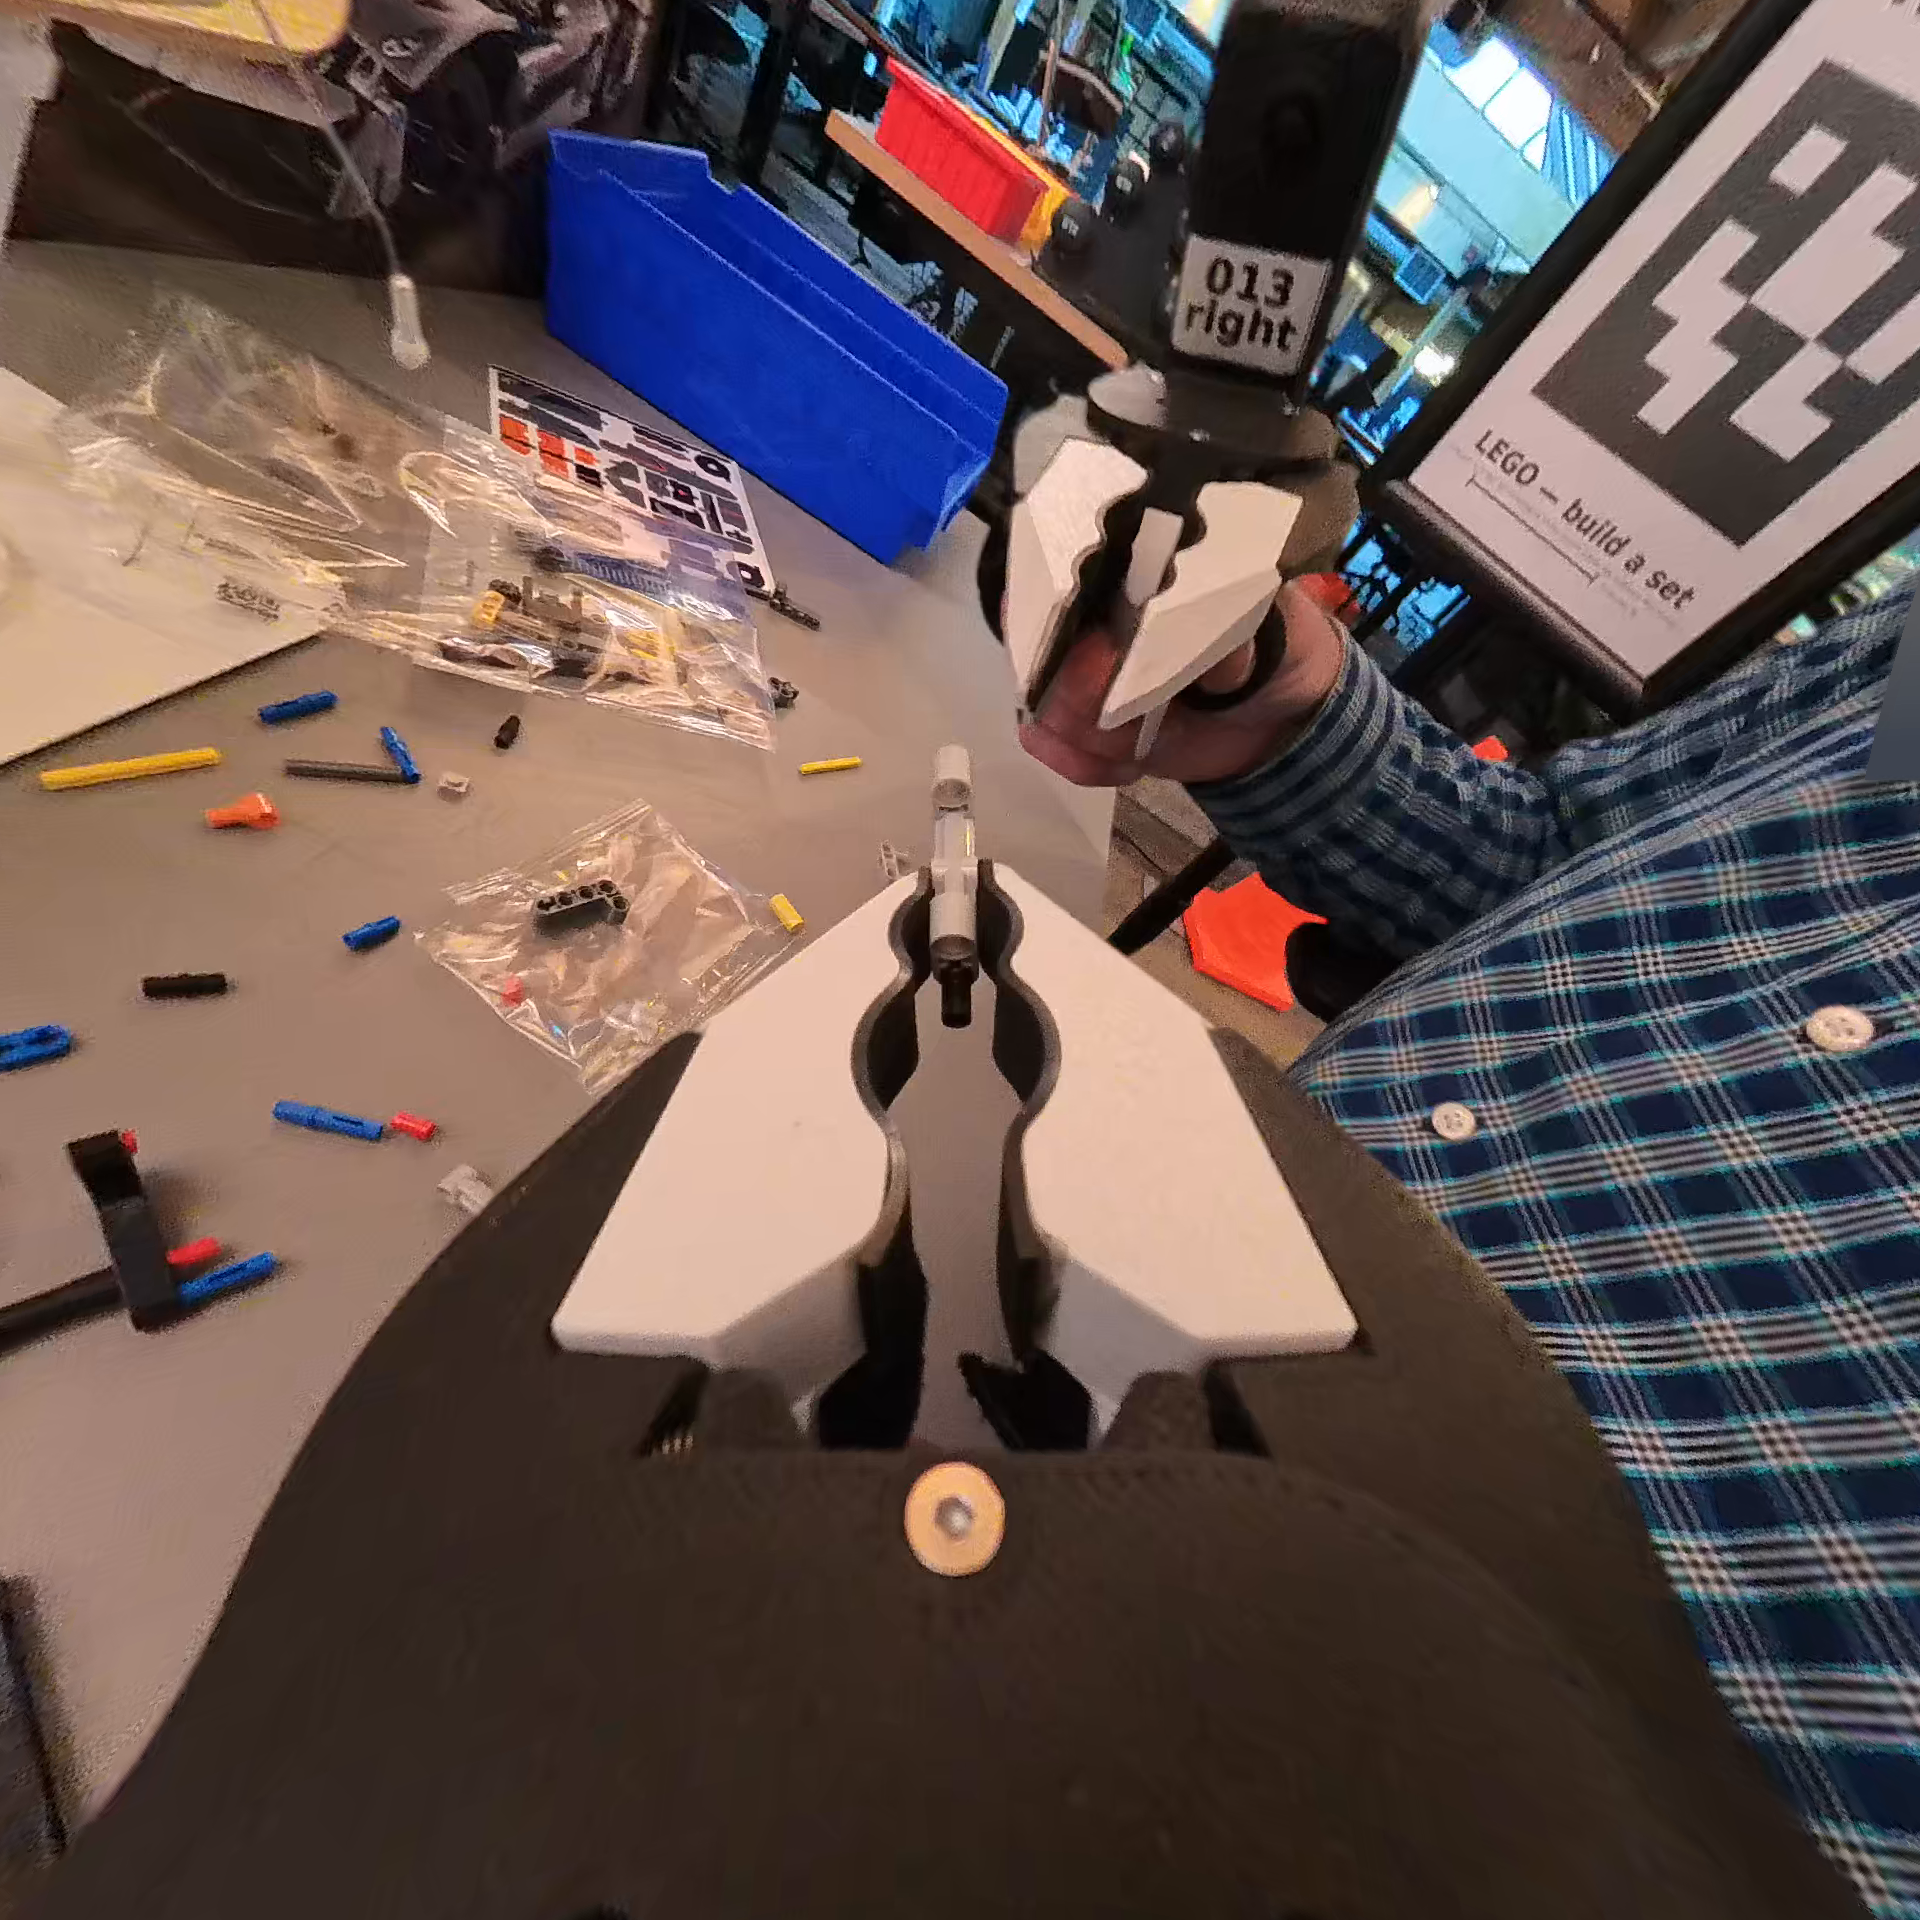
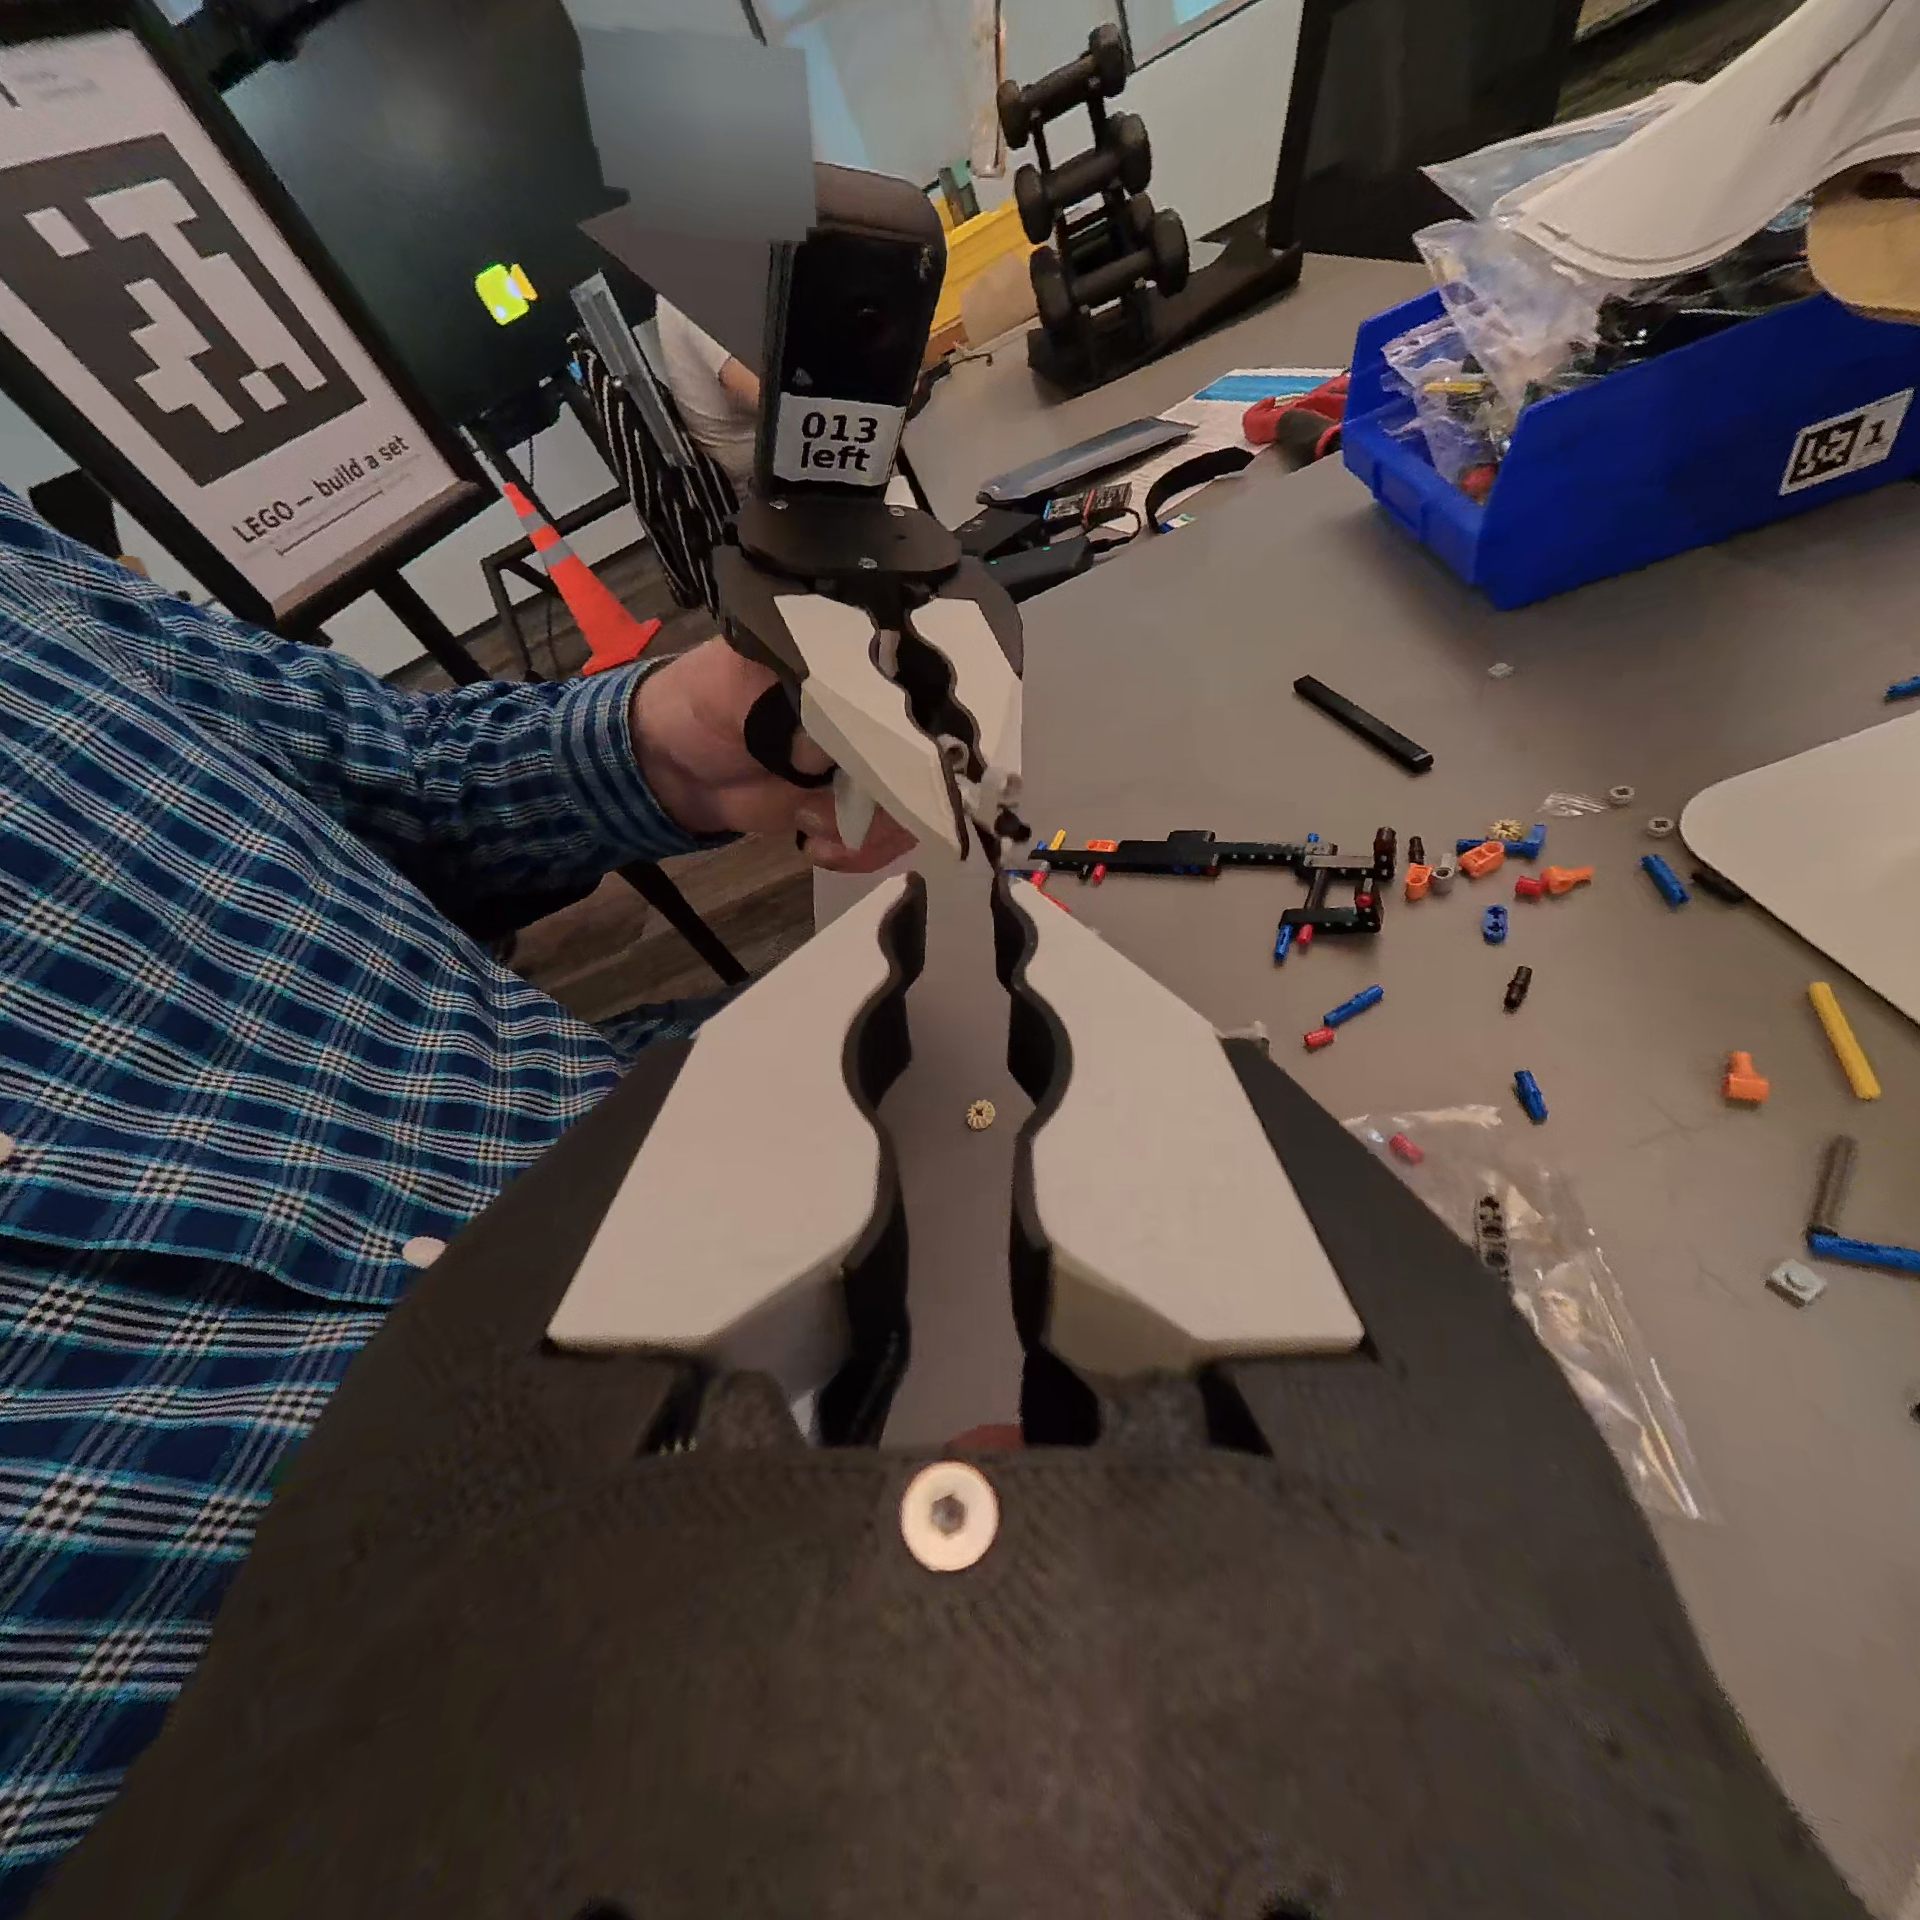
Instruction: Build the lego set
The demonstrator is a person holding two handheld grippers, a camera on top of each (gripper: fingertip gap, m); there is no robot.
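My left gripper [image 1: 951, 883] is shut on a small light grey lego connector [image 1: 952, 883] with a black pin at its near end. It holds the piece in the air above the grey table's front edge. In the right wrist view the left gripper [image 2: 977, 831] points down with the grey piece [image 2: 982, 790] at its tips. My right gripper [image 2: 958, 888] is open a little and empty, close to the left gripper's tips; in the left wrist view it [image 1: 1070, 717] hangs just above the held piece. A long black lego assembly [image 2: 1216, 857] with coloured pins lies on the table beyond.
A blue bin [image 1: 748, 343] of bagged parts stands at the back. Plastic bags [image 1: 416, 540], a sticker sheet [image 1: 623, 468], a white board [image 2: 1818, 862] and several loose blue, yellow, orange and black pins [image 2: 1662, 878] lie around. A tan gear [image 2: 980, 1115] lies under my right gripper. My hands' fingertips stand some 5 centimeters from each other. The long black lego assembly [image 2: 1216, 857] lies around 20 centimeters away from my left fingertips.
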